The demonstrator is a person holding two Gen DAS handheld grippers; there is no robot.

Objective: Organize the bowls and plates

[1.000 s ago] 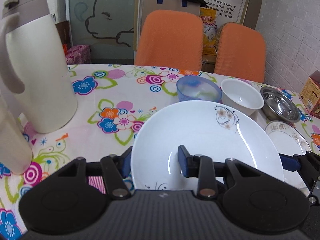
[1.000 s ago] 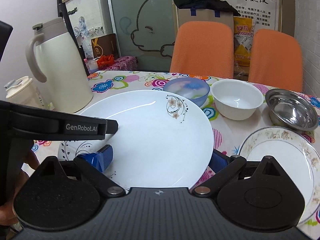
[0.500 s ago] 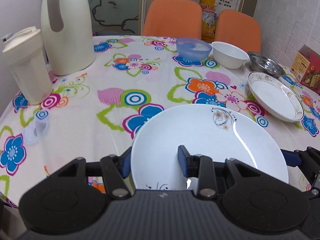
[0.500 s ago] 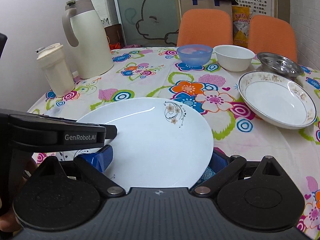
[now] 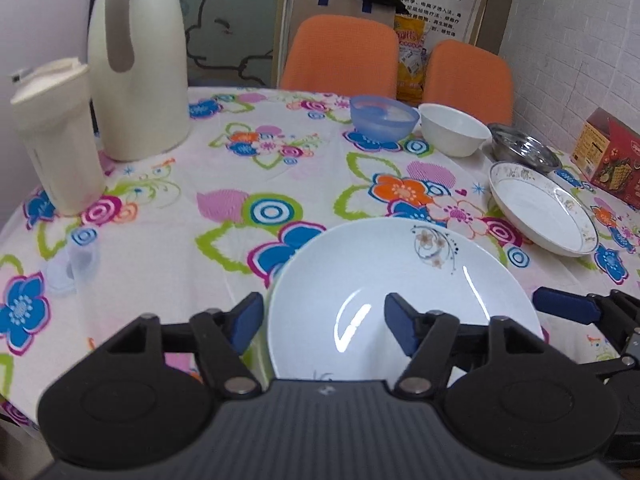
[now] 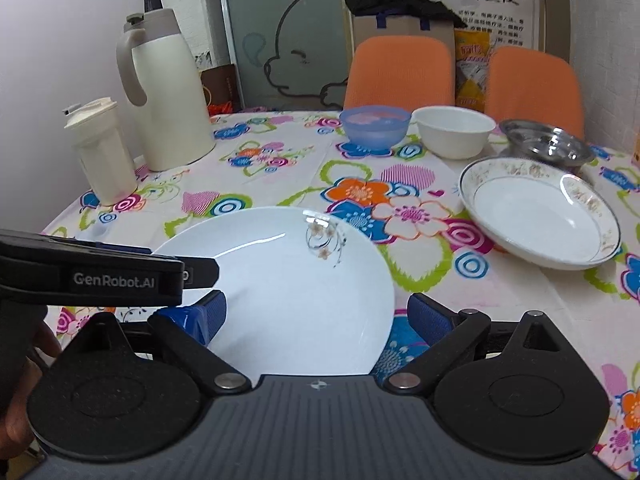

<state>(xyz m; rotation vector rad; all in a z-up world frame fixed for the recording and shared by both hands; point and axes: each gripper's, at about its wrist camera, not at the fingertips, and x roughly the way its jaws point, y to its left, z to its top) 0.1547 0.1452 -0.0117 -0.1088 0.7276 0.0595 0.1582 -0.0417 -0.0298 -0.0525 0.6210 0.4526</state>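
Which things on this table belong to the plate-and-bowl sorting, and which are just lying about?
Job:
white plate, between the jaws of both grippers
gold-rimmed plate
blue bowl
white bowl
steel bowl

Lying about:
thermos jug
lidded cream cup
red box
small clear item, too blurred to identify

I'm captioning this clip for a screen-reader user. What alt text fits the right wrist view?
The right tongs straddle the near right edge of a white plate with a small flower print, low over a flowered tablecloth, with the left tongs at its left edge. Beyond stand a gold-rimmed dish, blue bowl, white bowl, steel bowl and two cream jugs.
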